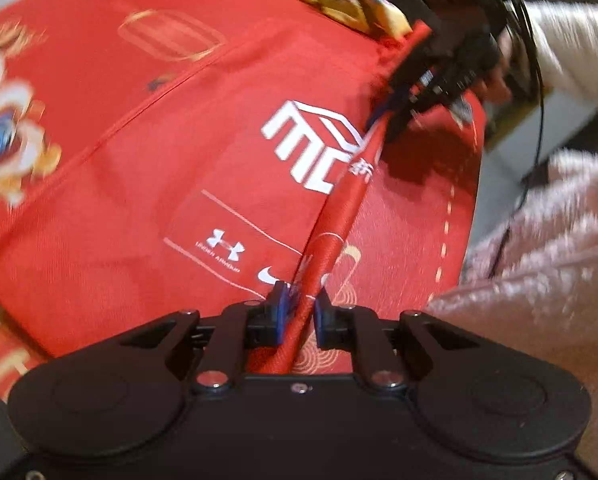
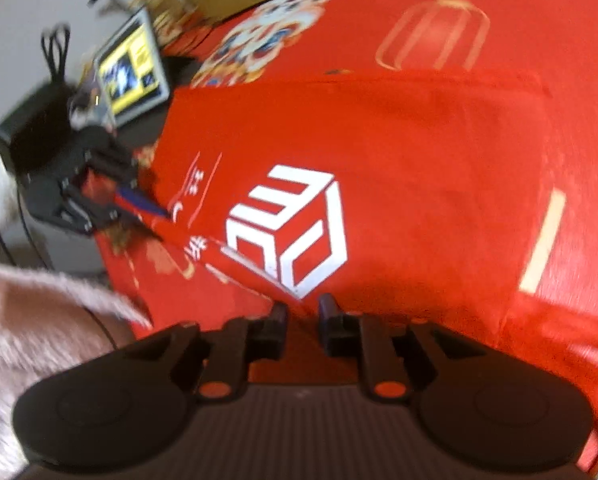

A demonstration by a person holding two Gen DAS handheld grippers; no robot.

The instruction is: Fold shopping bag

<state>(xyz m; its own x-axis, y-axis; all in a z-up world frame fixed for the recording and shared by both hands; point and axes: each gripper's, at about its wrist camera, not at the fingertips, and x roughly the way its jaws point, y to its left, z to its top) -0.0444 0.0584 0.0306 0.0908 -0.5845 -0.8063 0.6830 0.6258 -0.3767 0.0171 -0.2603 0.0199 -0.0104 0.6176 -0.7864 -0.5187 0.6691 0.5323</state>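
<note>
The red shopping bag (image 1: 171,168) lies flat, with a white cube logo (image 1: 311,144) facing up. Its red handle strap (image 1: 341,216) is pulled taut above the panel between both grippers. At the bottom of the left wrist view, my left gripper (image 1: 301,304) is shut on one end of the strap. My right gripper (image 1: 383,120) pinches the other end at the upper right. In the right wrist view the strap (image 2: 235,264) runs from the left gripper (image 2: 155,220) to my right gripper (image 2: 302,308), over the bag (image 2: 439,200).
Red fabric with a lion print (image 1: 7,132) spreads beyond the logo panel. A pink fluffy sleeve (image 1: 539,280) fills the right side. Off the bag's edge stand a tablet with a yellow screen (image 2: 133,70) and a black box with cables (image 2: 31,132).
</note>
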